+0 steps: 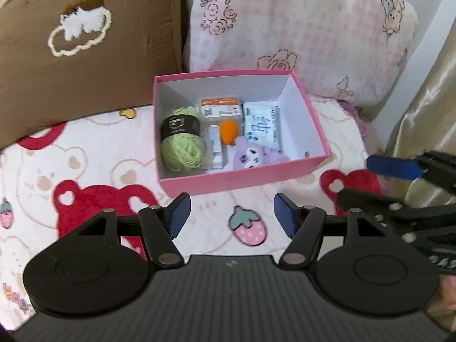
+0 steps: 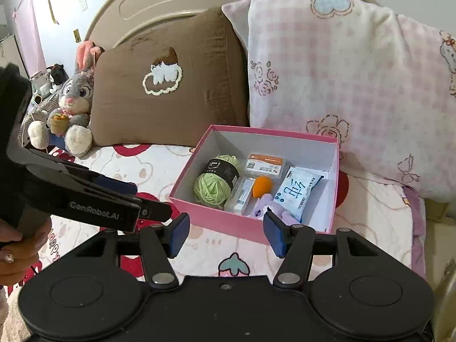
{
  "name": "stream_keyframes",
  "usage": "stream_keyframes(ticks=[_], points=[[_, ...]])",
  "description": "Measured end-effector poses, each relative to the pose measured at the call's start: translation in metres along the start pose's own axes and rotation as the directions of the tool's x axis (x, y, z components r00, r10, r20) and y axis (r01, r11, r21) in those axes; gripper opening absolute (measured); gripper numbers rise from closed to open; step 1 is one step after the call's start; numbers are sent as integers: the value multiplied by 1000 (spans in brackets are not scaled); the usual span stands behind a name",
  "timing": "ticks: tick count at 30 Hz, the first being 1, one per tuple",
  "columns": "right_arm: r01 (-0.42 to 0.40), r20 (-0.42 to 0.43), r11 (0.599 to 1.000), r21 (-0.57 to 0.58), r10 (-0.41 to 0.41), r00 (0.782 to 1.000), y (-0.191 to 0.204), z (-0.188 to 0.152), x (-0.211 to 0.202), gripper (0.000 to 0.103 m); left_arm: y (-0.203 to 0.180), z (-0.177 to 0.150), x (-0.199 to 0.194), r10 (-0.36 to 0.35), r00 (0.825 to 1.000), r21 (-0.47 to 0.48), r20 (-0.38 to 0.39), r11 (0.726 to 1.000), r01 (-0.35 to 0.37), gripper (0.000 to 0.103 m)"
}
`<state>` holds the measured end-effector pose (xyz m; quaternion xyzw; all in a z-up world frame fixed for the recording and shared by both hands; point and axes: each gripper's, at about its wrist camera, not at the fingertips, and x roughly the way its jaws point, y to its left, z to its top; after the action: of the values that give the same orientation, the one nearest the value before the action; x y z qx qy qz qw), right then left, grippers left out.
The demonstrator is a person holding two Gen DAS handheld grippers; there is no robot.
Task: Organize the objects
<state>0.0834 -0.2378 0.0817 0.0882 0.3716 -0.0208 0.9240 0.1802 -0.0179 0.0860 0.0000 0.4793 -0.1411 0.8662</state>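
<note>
An open pink box (image 1: 239, 181) (image 2: 228, 222) sits on the bed blanket. Inside lie a green yarn ball (image 1: 181, 148) (image 2: 213, 189), an orange-labelled case (image 1: 219, 107) (image 2: 265, 165), a small white carton (image 1: 214, 145) (image 2: 240, 193), an orange egg-shaped sponge (image 1: 228, 131) (image 2: 262, 186), a tissue pack (image 1: 262, 125) (image 2: 297, 191) and a purple plush (image 1: 253, 156) (image 2: 265, 209). My left gripper (image 1: 231, 218) is open and empty, just in front of the box. My right gripper (image 2: 226, 235) is open and empty at the box's near wall.
A brown pillow (image 1: 71, 57) (image 2: 171, 85) and a pink checked pillow (image 1: 299, 28) (image 2: 356, 85) lean behind the box. A grey plush rabbit (image 2: 72, 105) sits at the far left. The right gripper shows in the left wrist view (image 1: 399, 171).
</note>
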Motion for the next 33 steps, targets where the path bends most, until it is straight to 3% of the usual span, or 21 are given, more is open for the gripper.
stream_keyframes(ticks=[4, 12, 21, 33], points=[[5, 13, 1000, -31, -5, 1000, 6, -9, -18, 66, -2, -12, -11, 33, 999, 6, -6, 999, -33, 65], [25, 19, 998, -52, -24, 1000, 9, -30, -28, 69, 0, -35, -28, 7, 1000, -11, 2, 1000, -7, 68], [100, -6, 993, -65, -101, 995, 12, -52, -21, 86, 18, -57, -39, 34, 998, -36, 56, 999, -32, 74], [142, -53, 989, 46, -140, 989, 7, -65, -6, 92, 20, -81, -23, 71, 997, -38, 34, 997, -69, 78]])
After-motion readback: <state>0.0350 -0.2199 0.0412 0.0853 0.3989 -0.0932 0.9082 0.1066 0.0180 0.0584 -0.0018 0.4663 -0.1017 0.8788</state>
